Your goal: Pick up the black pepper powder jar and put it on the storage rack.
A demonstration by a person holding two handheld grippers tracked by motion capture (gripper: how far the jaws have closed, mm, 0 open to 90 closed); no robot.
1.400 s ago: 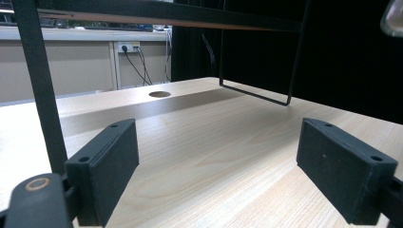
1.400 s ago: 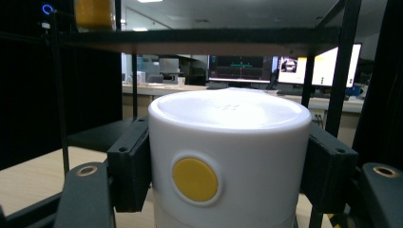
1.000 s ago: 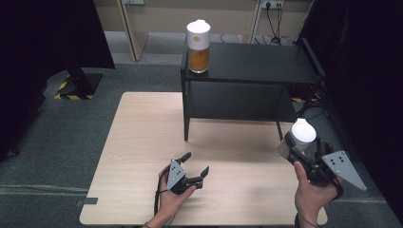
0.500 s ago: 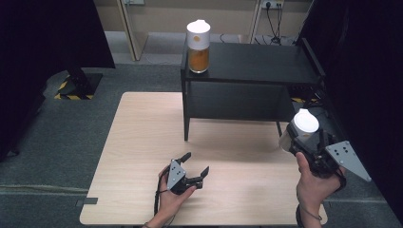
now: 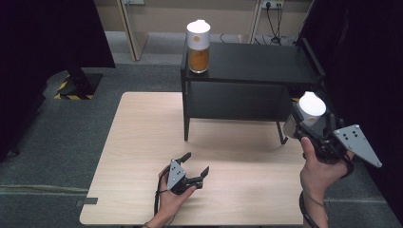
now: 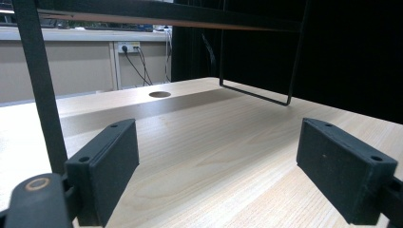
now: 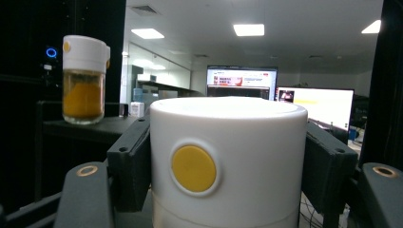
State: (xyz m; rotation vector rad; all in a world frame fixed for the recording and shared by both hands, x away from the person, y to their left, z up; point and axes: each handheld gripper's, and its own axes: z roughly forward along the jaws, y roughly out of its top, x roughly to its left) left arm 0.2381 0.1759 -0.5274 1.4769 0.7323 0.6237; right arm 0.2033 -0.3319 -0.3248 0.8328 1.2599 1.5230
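Wooden table [image 5: 142, 156] carries black shelf [image 5: 256, 64] at far right, its top free beside jar of orange contents [image 5: 198, 46] at left end: likely spot for second jar. Your right gripper [image 5: 309, 126] clamps white-lidded jar [image 5: 311, 108] by lid, off table at shelf's right end. Your left gripper [image 5: 192, 166] rests near edge, jaws apart, nothing between them.

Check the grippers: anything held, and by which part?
The right gripper holds a jar, its fingers clamped on the two sides of the white lid. The left gripper is open and holds nothing.
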